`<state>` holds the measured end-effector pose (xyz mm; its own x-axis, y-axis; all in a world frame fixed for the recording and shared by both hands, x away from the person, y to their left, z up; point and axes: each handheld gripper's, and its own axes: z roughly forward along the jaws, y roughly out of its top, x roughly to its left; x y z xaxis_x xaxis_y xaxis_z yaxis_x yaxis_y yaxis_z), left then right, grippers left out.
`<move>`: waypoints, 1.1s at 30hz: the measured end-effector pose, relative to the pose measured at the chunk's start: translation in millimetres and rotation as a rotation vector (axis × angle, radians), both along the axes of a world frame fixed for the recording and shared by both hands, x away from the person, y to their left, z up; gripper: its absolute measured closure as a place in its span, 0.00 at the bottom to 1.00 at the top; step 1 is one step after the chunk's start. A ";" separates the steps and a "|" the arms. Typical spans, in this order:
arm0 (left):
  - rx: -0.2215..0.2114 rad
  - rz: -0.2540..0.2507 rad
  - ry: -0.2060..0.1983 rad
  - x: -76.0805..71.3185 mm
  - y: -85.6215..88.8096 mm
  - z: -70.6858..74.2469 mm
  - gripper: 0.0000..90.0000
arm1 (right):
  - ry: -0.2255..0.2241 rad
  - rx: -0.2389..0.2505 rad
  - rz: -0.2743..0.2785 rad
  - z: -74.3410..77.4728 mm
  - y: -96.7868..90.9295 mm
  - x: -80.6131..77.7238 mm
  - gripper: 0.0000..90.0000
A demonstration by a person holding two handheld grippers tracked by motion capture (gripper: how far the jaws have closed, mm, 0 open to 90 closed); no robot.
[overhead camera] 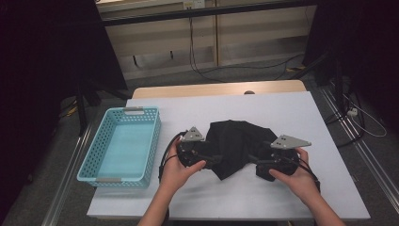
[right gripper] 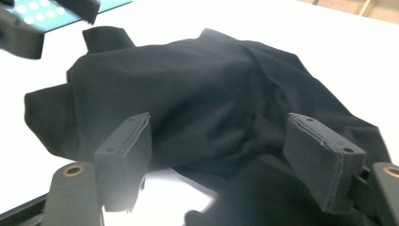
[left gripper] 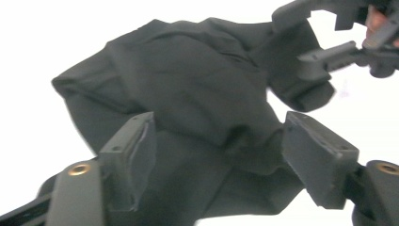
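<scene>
I see the crumpled, matte black cloth lying right of the perforated turquoise plastic basket, with left gripper and right gripper both spread, clamping nothing.

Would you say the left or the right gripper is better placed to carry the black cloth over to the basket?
Probably the left gripper: it sits at the black cloth's edge nearest the turquoise basket, jaws open with cloth between them. The right gripper, also open, is on the far side.

Crumpled black cloth, loosely heaped on the white tabletop, right of the basket
</scene>
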<state>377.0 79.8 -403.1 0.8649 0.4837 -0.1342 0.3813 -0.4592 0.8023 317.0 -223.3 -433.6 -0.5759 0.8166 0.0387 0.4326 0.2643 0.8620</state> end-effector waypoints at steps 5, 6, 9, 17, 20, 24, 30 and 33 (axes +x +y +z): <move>-0.003 0.060 -0.002 4.1 17.7 0.2 0.24 | 0.008 0.021 0.051 -2.3 18.0 3.8 0.24; -0.009 0.072 0.002 4.4 20.1 0.0 0.23 | 0.012 0.019 0.056 -3.0 21.7 4.5 0.23; -0.006 0.095 -0.004 5.6 25.2 -0.7 0.22 | 0.022 0.026 0.077 -5.3 32.2 6.6 0.19; -0.014 0.119 0.009 7.6 29.5 -4.1 0.22 | 0.037 -0.007 0.137 -11.9 61.9 8.2 0.10; -0.011 0.117 0.010 7.6 28.0 -5.6 0.22 | 0.059 -0.061 0.137 -18.3 71.1 9.4 0.19; -0.018 0.121 0.010 8.0 27.5 -5.5 0.22 | 0.089 -0.142 0.124 -25.6 75.6 10.8 0.49; -0.018 0.128 0.006 8.6 28.8 -4.6 0.22 | 0.095 -0.108 0.124 -22.0 64.4 12.5 0.99; -0.026 0.130 0.009 8.3 29.0 -4.5 0.22 | 0.083 -0.086 0.117 -17.1 57.0 12.0 0.99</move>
